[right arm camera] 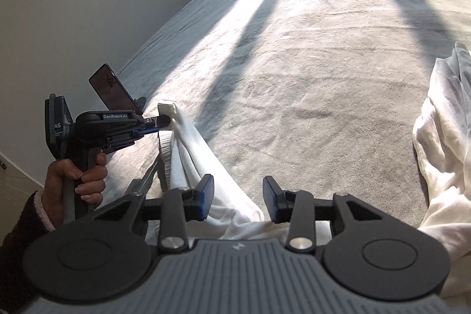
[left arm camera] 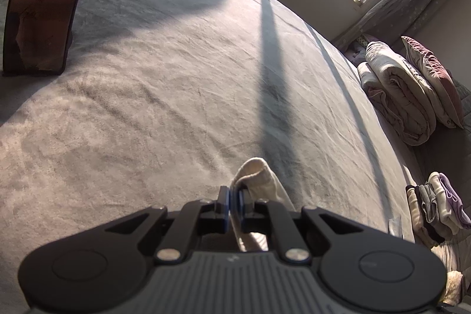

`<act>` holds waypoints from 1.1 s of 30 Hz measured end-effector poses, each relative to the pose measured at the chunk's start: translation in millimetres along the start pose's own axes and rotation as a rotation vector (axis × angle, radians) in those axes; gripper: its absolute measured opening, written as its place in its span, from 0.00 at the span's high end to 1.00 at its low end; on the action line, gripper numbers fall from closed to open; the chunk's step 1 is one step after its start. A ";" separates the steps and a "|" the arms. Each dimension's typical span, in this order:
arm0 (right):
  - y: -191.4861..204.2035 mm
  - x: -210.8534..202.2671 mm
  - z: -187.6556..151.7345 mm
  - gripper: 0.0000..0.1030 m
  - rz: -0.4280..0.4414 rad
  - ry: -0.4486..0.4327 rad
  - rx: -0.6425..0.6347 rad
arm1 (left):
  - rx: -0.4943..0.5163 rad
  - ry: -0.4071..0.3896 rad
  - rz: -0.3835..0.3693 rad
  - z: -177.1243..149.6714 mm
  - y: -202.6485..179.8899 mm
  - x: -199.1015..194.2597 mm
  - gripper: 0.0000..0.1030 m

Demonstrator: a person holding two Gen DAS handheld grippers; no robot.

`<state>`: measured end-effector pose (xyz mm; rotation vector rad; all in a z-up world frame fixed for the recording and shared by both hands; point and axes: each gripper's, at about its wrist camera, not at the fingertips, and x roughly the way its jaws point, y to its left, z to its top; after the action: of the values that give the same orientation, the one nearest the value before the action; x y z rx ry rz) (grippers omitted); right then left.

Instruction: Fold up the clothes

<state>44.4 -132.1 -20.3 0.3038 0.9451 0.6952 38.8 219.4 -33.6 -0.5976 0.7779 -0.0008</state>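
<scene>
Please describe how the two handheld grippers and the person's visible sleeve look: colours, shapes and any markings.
Each gripper, left gripper and right gripper, has black linkage arms, silver pivot bolts, blue finger pads, round black discs and a ribbed grey body. The left one reads "GenRobot.AI" and has a pistol handle. The sleeve is dark knit with a pink cuff.

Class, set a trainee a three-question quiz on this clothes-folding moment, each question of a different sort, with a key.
1. True or false: the left gripper is clamped on the white garment.
2. The right gripper is: A) shut on cloth, B) open with white cloth lying below its jaws, C) out of view.
3. Fill in: at the right edge of the bed, in the left wrist view, sits a small stack of folded ____.

Key: 1 true; 2 B; 3 clothes.
</scene>
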 end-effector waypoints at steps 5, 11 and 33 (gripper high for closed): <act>-8.4 24.5 -5.7 0.65 -0.030 0.088 0.018 | 0.004 0.010 0.000 -0.7 2.7 1.1 0.94; 7.0 32.8 -12.4 0.65 -0.038 0.130 -0.087 | 0.005 0.011 -0.016 -0.6 7.0 2.2 0.94; 32.9 37.7 27.9 0.97 -0.444 -0.143 -0.368 | -0.024 -0.076 -0.097 25.1 -7.4 29.7 0.94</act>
<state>68.6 -81.0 -11.3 -0.1782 0.6973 0.4175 78.3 219.5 -35.4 -0.6541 0.6751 -0.0578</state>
